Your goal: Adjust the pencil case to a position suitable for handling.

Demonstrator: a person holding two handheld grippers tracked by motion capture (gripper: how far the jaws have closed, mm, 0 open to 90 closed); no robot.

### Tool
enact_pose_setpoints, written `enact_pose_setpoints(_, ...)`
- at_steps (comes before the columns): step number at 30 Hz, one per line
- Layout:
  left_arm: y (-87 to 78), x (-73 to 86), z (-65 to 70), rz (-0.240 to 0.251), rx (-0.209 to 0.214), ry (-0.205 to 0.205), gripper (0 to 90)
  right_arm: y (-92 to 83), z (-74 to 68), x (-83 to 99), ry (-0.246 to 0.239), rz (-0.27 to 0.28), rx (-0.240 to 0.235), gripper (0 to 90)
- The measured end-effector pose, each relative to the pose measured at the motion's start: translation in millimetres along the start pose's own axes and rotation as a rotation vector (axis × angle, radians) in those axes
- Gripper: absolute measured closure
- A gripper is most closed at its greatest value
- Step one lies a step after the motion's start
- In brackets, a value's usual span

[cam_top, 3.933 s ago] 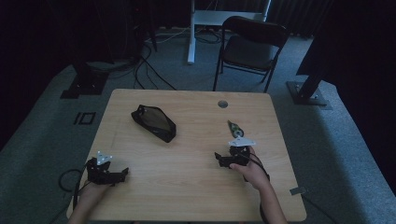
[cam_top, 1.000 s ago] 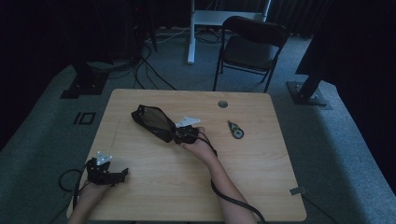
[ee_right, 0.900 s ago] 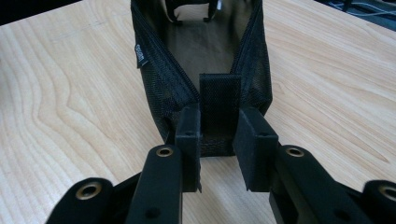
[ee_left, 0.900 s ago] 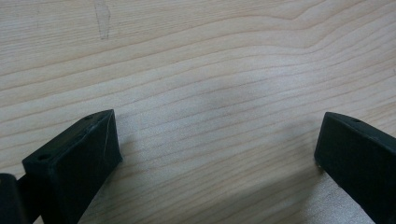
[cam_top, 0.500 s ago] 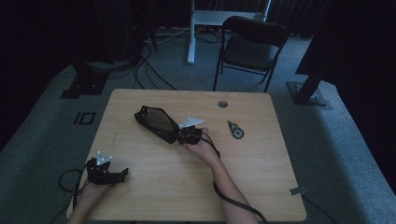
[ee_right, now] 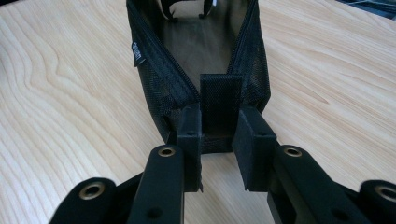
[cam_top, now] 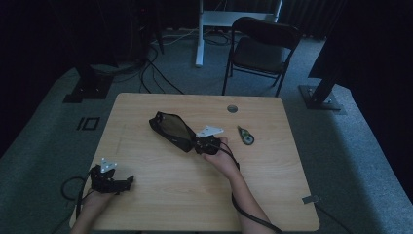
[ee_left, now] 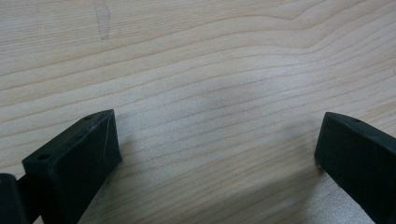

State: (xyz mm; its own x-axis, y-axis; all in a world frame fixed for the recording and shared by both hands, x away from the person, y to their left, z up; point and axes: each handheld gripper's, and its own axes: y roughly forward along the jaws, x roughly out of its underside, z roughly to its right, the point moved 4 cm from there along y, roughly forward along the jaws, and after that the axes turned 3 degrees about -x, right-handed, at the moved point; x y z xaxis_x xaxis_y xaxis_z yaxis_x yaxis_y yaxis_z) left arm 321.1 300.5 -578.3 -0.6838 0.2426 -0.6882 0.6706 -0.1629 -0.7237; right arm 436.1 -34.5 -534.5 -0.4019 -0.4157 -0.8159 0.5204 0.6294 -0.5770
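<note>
Wooden table (cam_top: 160,195) seen from above, with a person's forearms entering from the near edge. A black mesh pouch (cam_top: 171,130) lies on the table a little left of centre, its long axis running from upper left to lower right and its zip open along the top. The right gripper (cam_top: 200,145) meets the pouch at the lower right end; in the right gripper view the two black jaws are pressed in on a short black fabric tab (ee_right: 220,105) that stands up at the near end of the pouch (ee_right: 205,51), one pad on each side of it, so that the tool is narrow and holds the pouch by this tab. The open mouth of the pouch runs away from the jaws, and the mesh walls spread apart on either side. The left gripper (cam_top: 119,184) rests near the front left corner of the table, well apart from the pouch; in the left gripper view its jaws stand wide over bare wood grain (ee_left: 201,70) with nothing between them. A small round dark and green object (cam_top: 246,136), too small to identify, lies to the right of the right gripper, and a round hole (cam_top: 232,108) marks the tabletop near the far edge
</note>
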Motion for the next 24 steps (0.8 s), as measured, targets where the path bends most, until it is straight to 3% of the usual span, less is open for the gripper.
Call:
enact_pose_setpoints(17,0.0,0.0,0.0,0.000,0.000,0.000,0.2,-35.5,18.7,27.9,0.084,0.026,0.053,73.1)
enact_pose_setpoints(24,0.1,-0.1,0.0,0.001,0.000,0.000,0.1,-54.1,24.7,39.3,0.078,0.015,0.090,73.1)
